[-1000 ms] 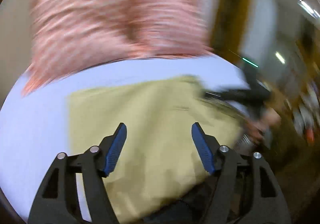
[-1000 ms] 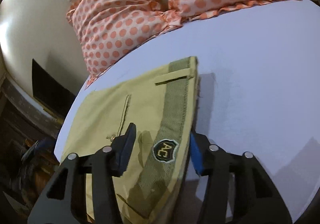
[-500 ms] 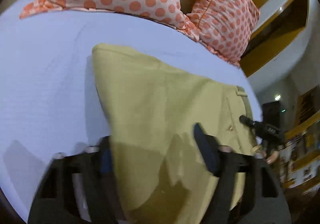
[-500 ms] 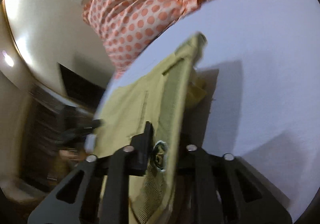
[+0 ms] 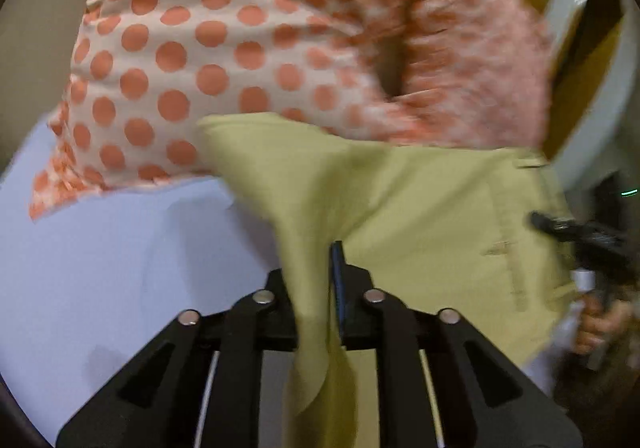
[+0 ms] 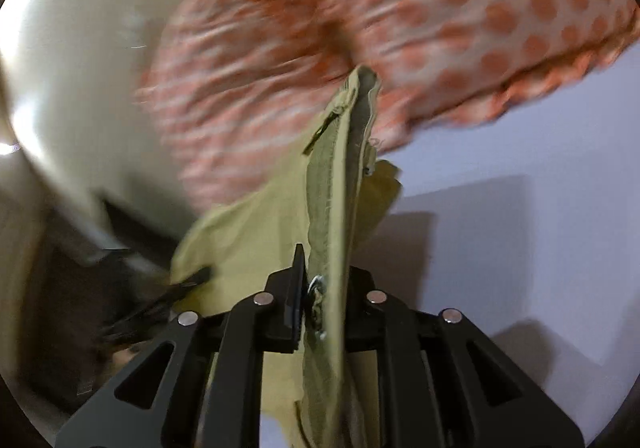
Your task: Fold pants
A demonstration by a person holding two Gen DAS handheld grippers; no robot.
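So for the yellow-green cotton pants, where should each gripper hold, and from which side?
As now: the right gripper pinches the stiff olive waistband of the yellow-green pants, the left gripper the opposite folded edge. Both come in from the near edge, since the cloth hangs in thin ridges that fit between the jaws.

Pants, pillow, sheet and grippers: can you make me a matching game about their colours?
Things:
1. pants
2. pillow
3. bed sheet
4. left gripper

Colours:
A. black frame, jaws shut on cloth
B. pale lavender-blue
C. yellow-green
D. white with orange dots

Pairs: 1-C, 2-D, 3-B, 4-A
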